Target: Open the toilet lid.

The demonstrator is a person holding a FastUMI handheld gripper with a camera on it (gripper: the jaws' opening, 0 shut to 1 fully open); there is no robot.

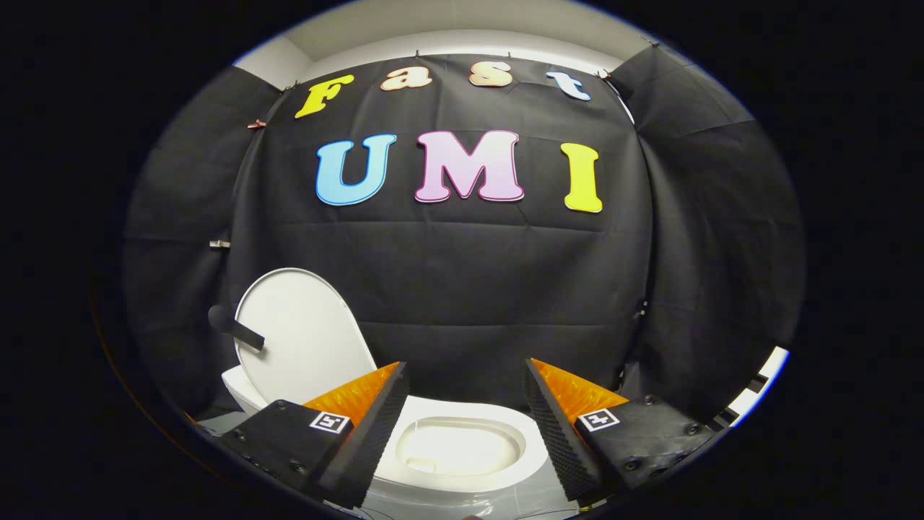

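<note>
We see the toilet lid [303, 339] already standing raised, up and to the left of the gripper [465, 419], beyond the left finger and leaning back toward the booth's dark cloth wall [462, 274]. The gripper is released: its two fingers stand wide apart and press on nothing. Between them and just ahead lies the open toilet bowl [458, 444], with the white seat ring [530, 440] around it, close under the fingertips.

We judge the lid to be a stiff, moulded plastic shell, light for its size, smooth and glossy, so pads would slide on its broad face. It turns on a hinge at its low back edge, which we cannot make out here. A dark tab or handle [242, 331] sticks out from the lid's left edge; it looks like the natural place to take hold, since it gives the fingers something narrow to close across. Failing that, we would pinch the thin rim at the far, free end, away from the hinge, where the least force turns it.

From how things lie, we judge the task done or nearly so. The remaining risk is the lid tipping forward again if it does not rest past upright.
</note>
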